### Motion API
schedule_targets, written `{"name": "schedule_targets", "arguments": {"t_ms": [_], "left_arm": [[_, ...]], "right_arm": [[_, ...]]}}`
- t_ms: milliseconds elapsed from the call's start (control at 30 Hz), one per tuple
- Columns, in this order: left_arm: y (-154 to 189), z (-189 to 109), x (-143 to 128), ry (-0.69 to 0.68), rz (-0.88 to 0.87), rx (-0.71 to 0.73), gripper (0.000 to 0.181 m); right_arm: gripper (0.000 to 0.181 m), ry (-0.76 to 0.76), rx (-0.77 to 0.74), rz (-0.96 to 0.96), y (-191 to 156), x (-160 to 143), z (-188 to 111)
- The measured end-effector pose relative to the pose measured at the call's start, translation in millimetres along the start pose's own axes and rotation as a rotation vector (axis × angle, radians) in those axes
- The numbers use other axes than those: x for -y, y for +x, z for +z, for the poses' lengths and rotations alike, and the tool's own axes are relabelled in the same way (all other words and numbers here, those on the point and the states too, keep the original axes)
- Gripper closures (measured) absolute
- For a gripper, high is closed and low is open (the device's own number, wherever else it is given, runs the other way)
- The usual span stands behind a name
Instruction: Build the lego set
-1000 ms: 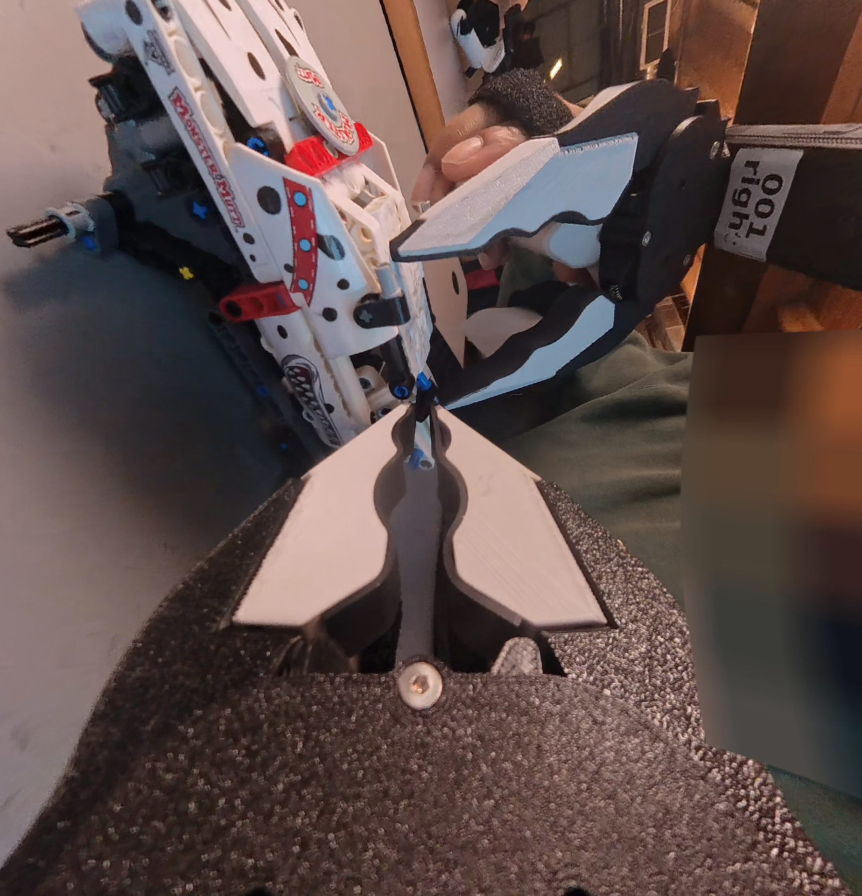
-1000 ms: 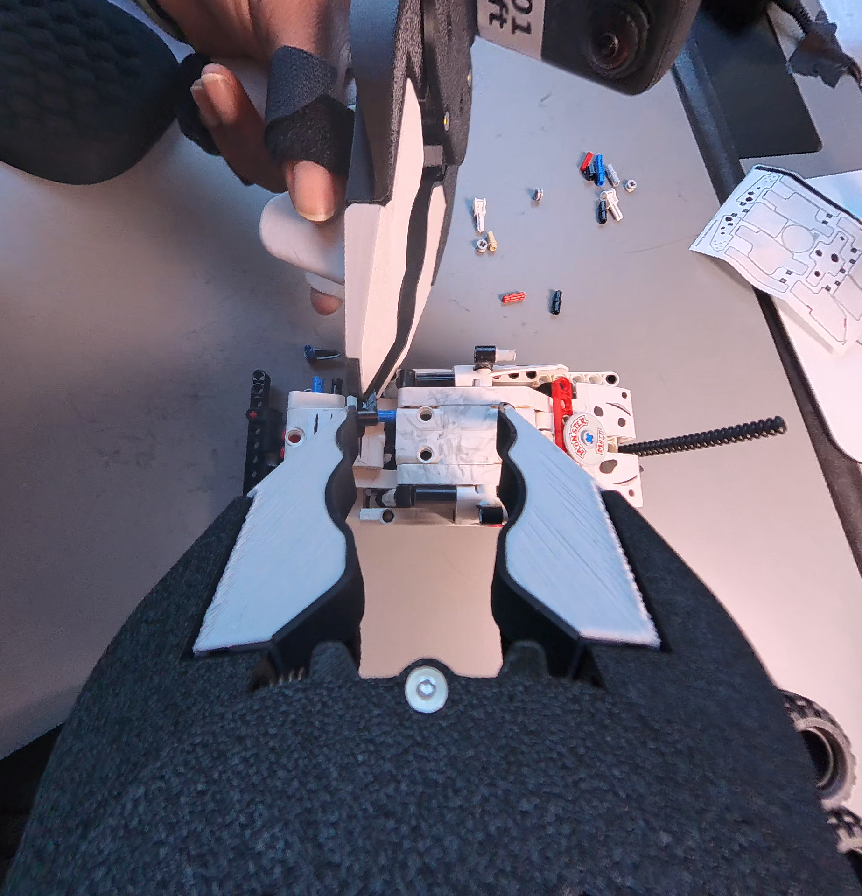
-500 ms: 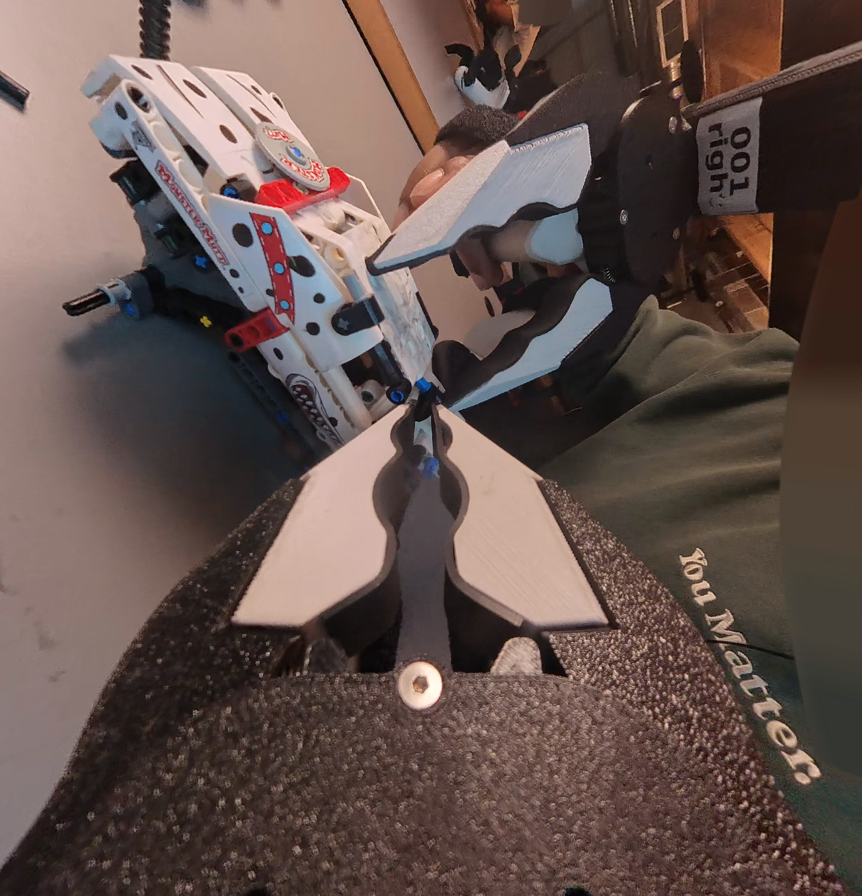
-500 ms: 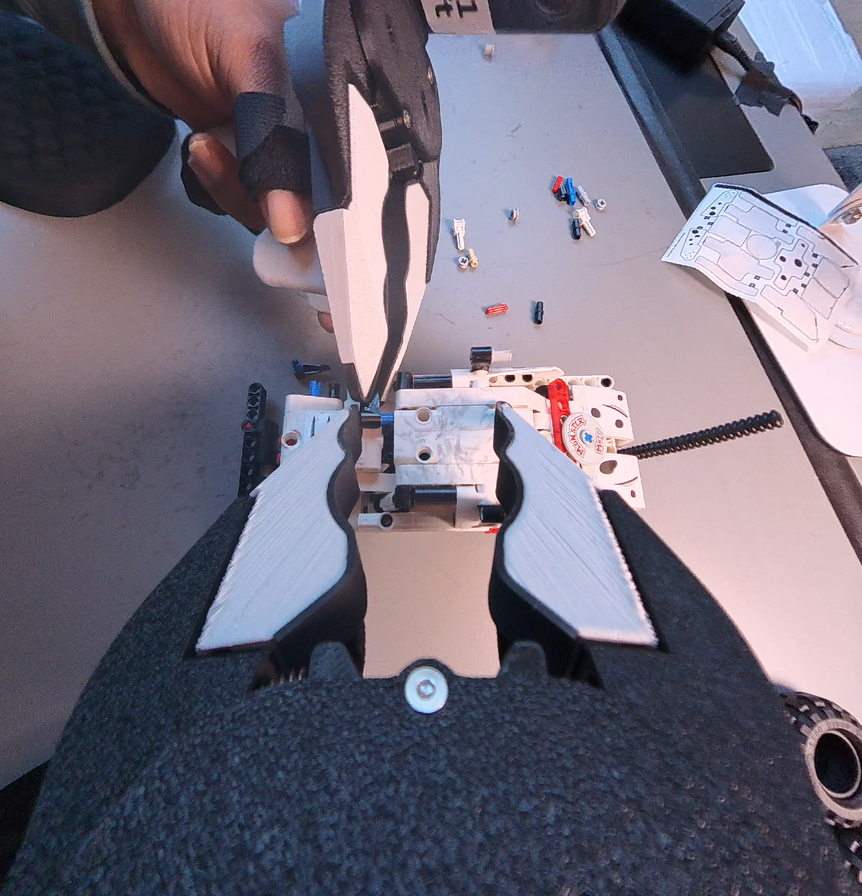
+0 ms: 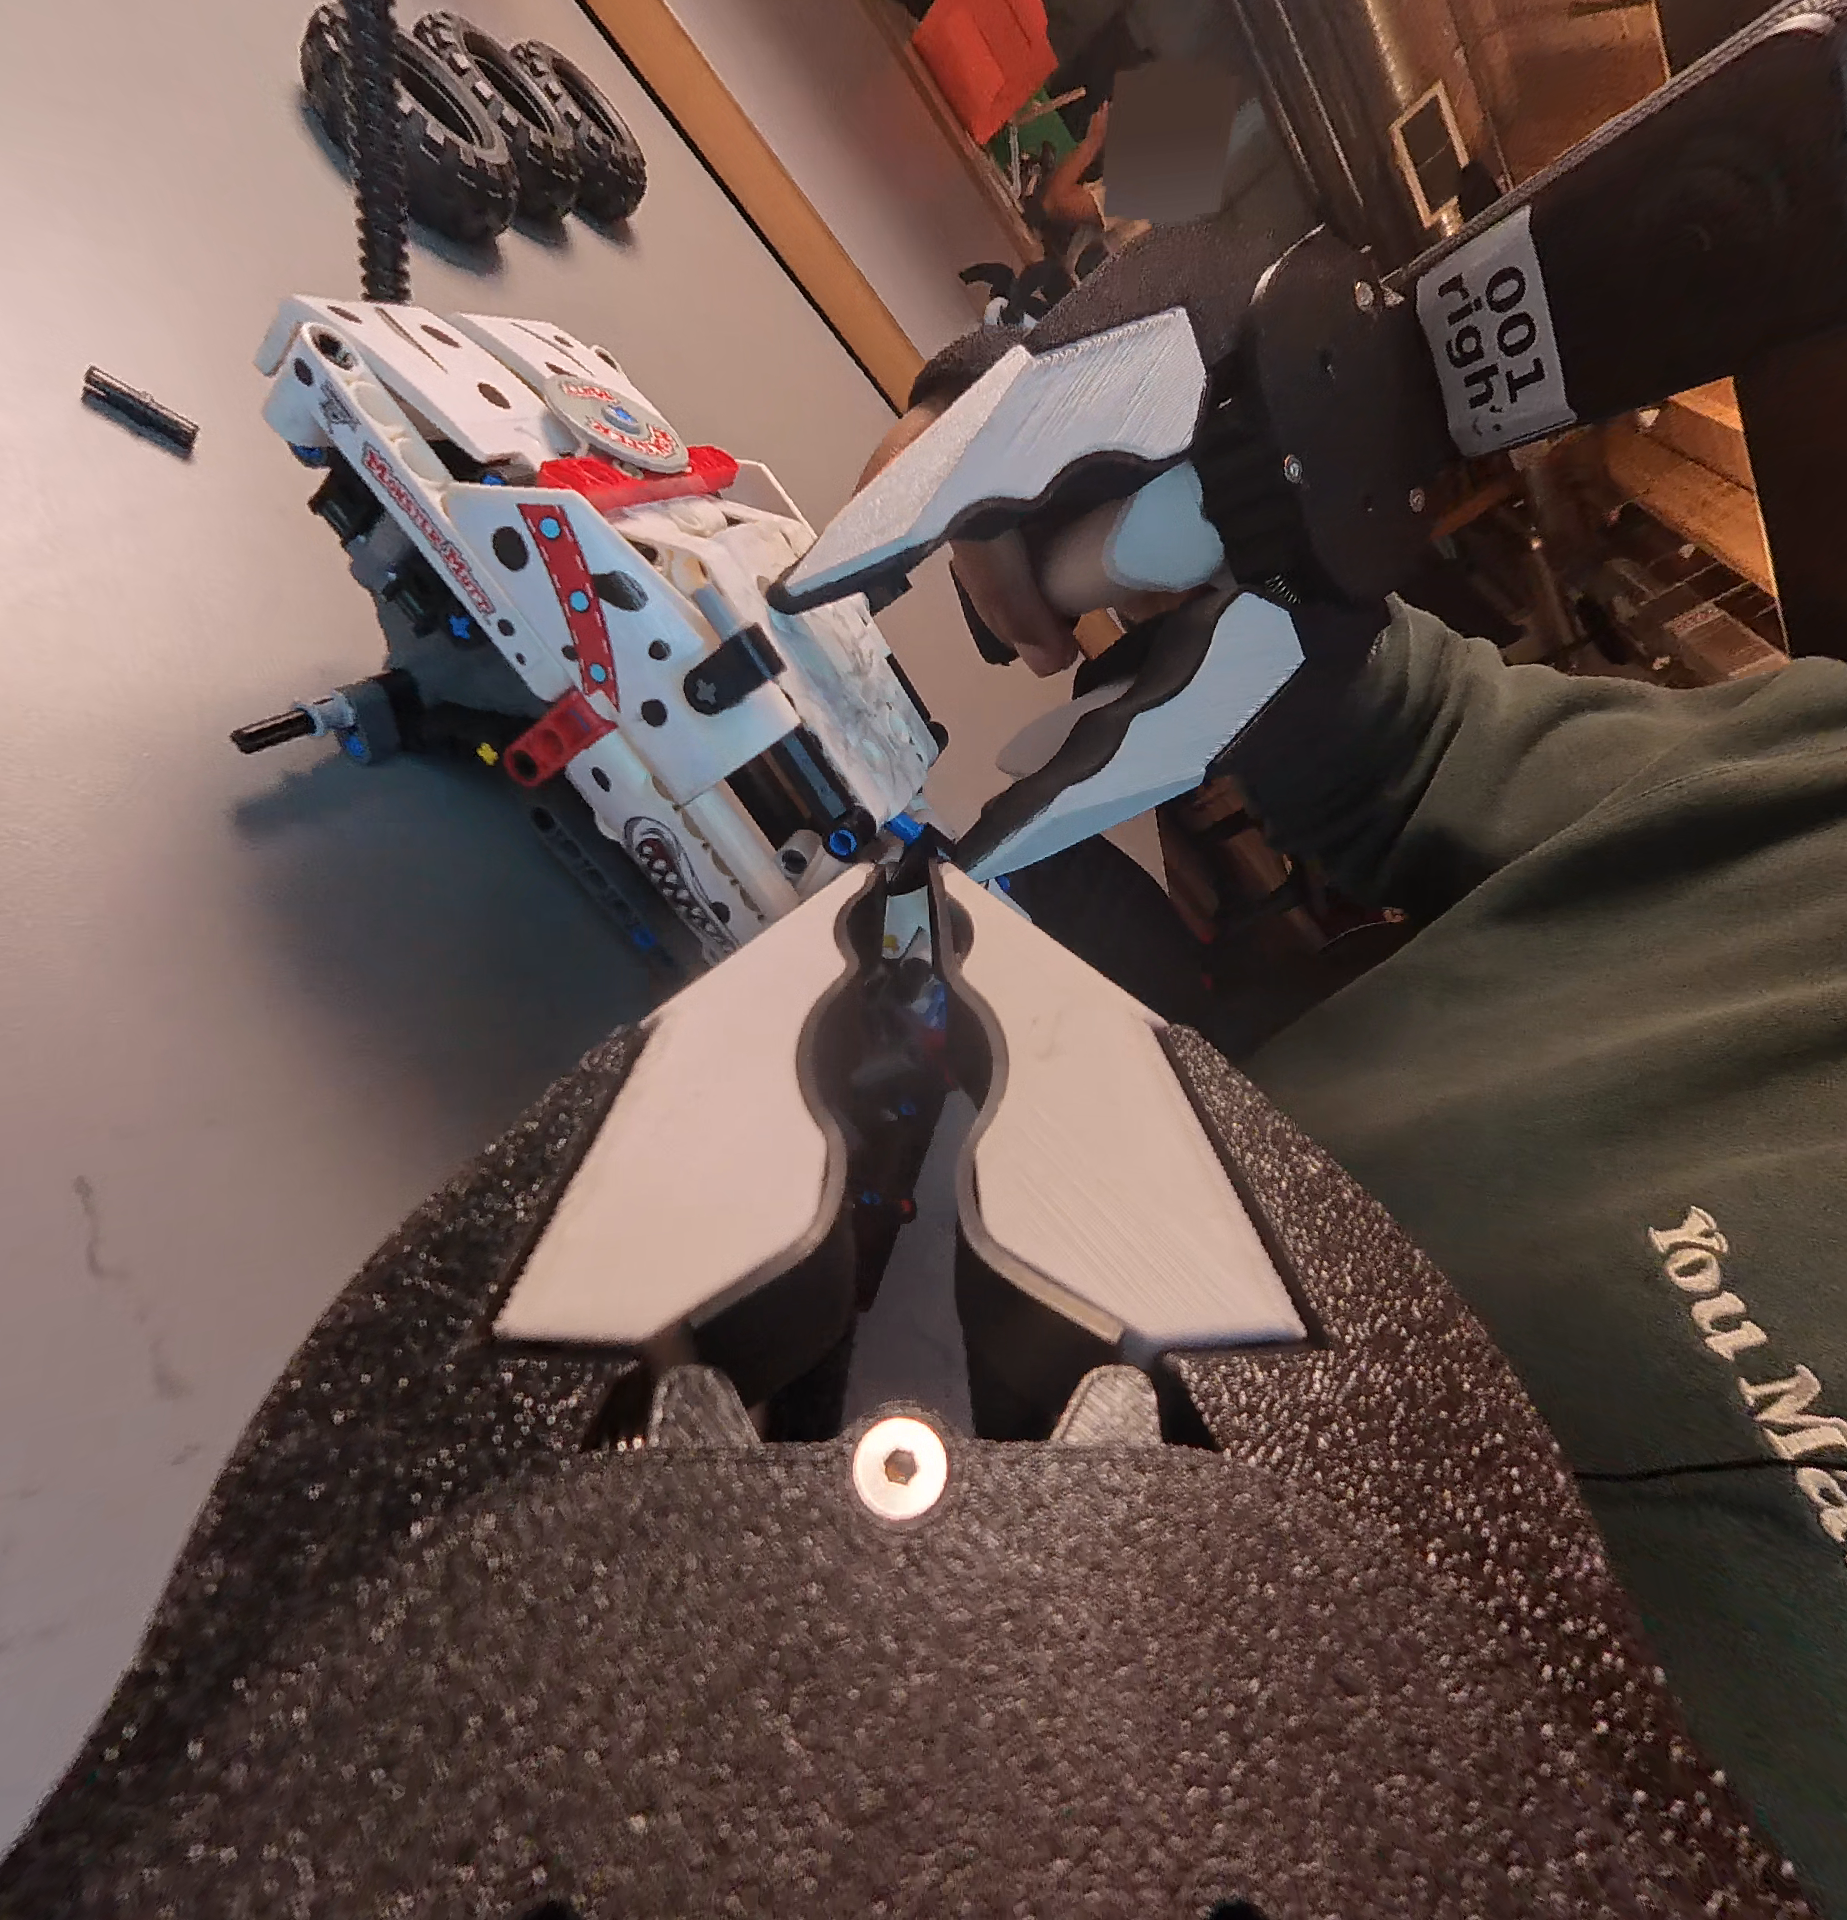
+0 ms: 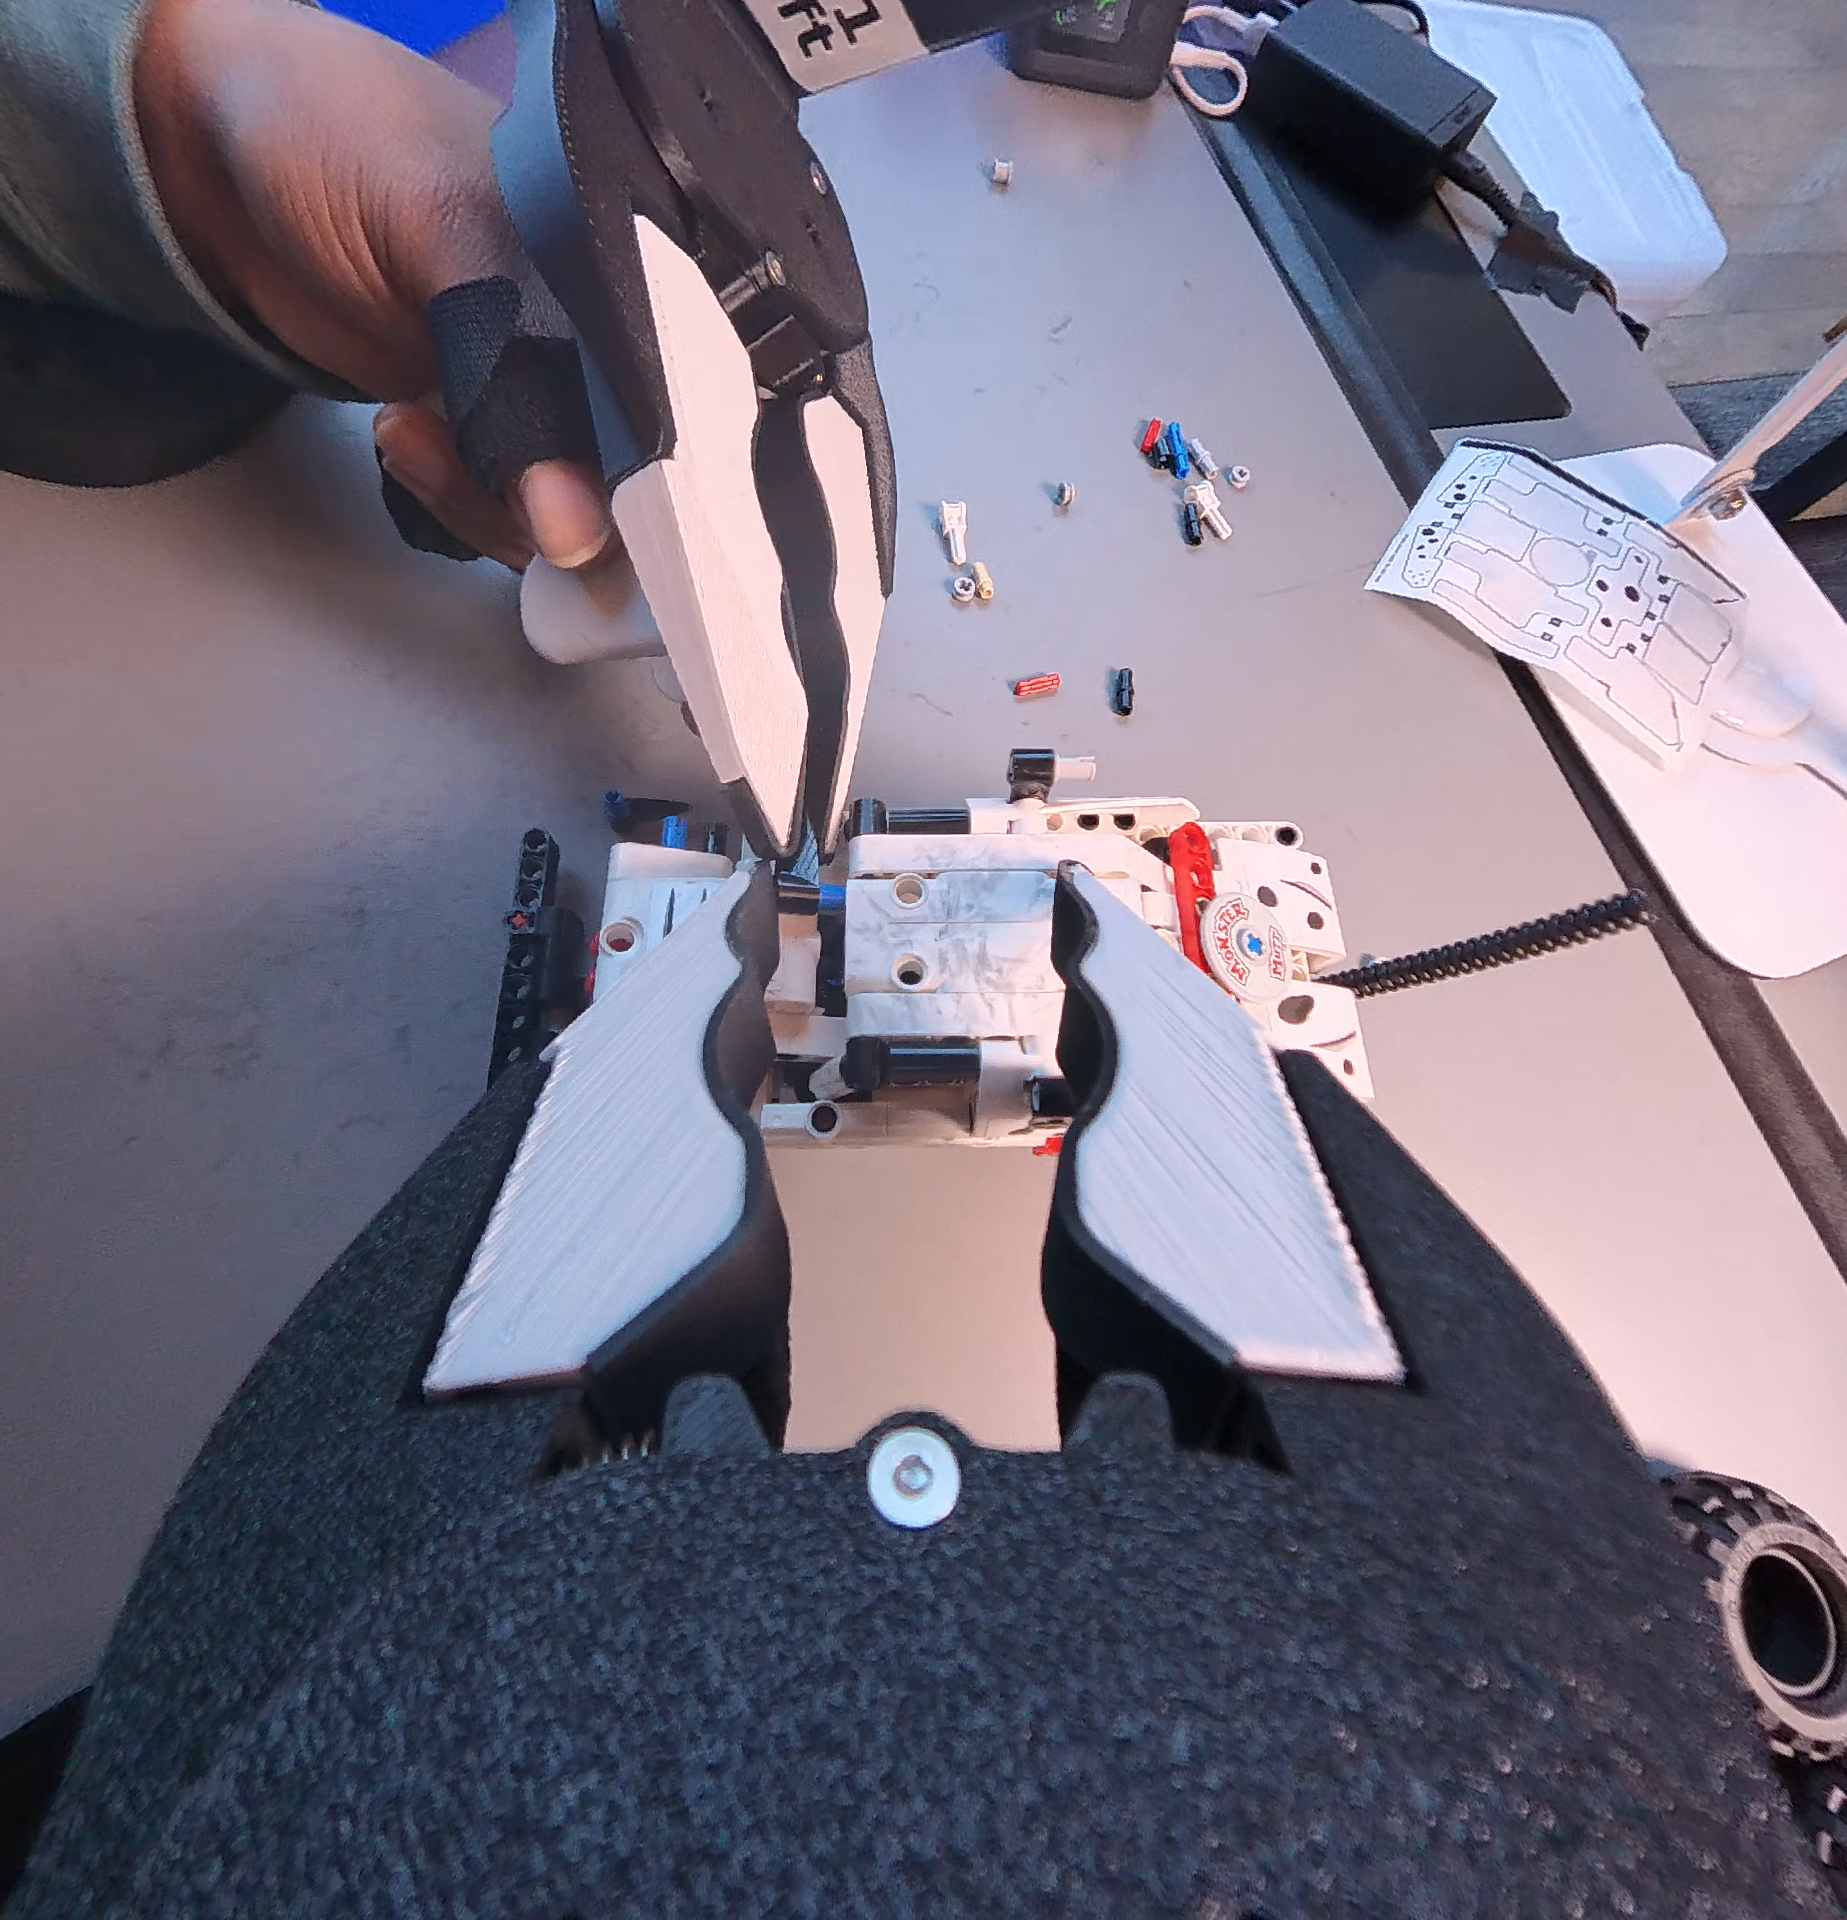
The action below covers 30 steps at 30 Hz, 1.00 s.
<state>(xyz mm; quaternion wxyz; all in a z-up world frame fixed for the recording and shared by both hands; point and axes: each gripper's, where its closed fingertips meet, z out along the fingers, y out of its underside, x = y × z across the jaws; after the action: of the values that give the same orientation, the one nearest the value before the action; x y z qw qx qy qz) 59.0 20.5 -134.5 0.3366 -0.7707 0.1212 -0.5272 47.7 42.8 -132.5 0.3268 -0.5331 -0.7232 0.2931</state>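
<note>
Grey tabletop (image 6: 275, 831) fills both views, w/ loose small pins (image 6: 1173, 468) in the upper centre of the right wrist view, a sticker sheet (image 6: 1553, 566) at upper right and black tyres (image 5: 503, 125) at the top left of the left wrist view.

Lego truck body (image 6: 960, 956), white w/ black spots and a red piece, sits in the centre of the right wrist view, just beyond the right gripper (image 6: 914, 904). That gripper's jaws are spread wide on both sides of the body's near block; I cannot tell if they touch it.

Left gripper (image 5: 903, 883) has jaws pressed nearly together, pinching a small dark part w/ a blue pin (image 5: 903, 831) at the tips, right against the body's near corner.

Step in hand, as I judge: pushing this small connector into the model while the other gripper steadies it. Next move probably needs a straight push along the pin's axis, w/ the body kept from sliding.

Long axis of the body runs left-right in the right wrist view; the round badge end points to the right edge, toward the black ribbed hose (image 6: 1501, 940).
</note>
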Motion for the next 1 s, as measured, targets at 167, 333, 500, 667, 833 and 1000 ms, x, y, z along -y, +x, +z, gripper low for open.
{"name": "schedule_targets", "arguments": {"t_ms": [167, 333, 500, 667, 833, 1000], "left_arm": [[-1.7, -2.3, -2.9, -0.037, 0.143, 0.076, 0.181], [-5.0, -2.8, 1.0, -0.019, 0.152, 0.090, 0.180], [-0.9, -1.0, -0.9, -0.092, 0.197, 0.074, 0.180], [-3.0, -7.8, -3.2, -0.191, 0.471, 0.176, 0.181], [-6.7, -12.6, -4.8, -0.145, 0.429, 0.173, 0.181], [-8.5, -11.3, -7.7, -0.111, 0.344, 0.143, 0.180]], "right_arm": [[0.128, -0.073, -0.180, -0.131, 17.4, 1.9, -7.4], [0.126, -0.058, -0.112, -0.095, 32.7, 15.8, -33.3], [0.110, -0.159, 0.051, -0.019, 30.8, -1.3, -16.5], [0.112, -0.289, 0.118, -0.020, 39.3, -11.8, -2.8], [0.119, -0.371, 0.048, -0.152, 35.4, -10.2, -1.0], [0.130, -0.332, -0.168, -0.335, 30.0, -4.2, -7.6]]}}
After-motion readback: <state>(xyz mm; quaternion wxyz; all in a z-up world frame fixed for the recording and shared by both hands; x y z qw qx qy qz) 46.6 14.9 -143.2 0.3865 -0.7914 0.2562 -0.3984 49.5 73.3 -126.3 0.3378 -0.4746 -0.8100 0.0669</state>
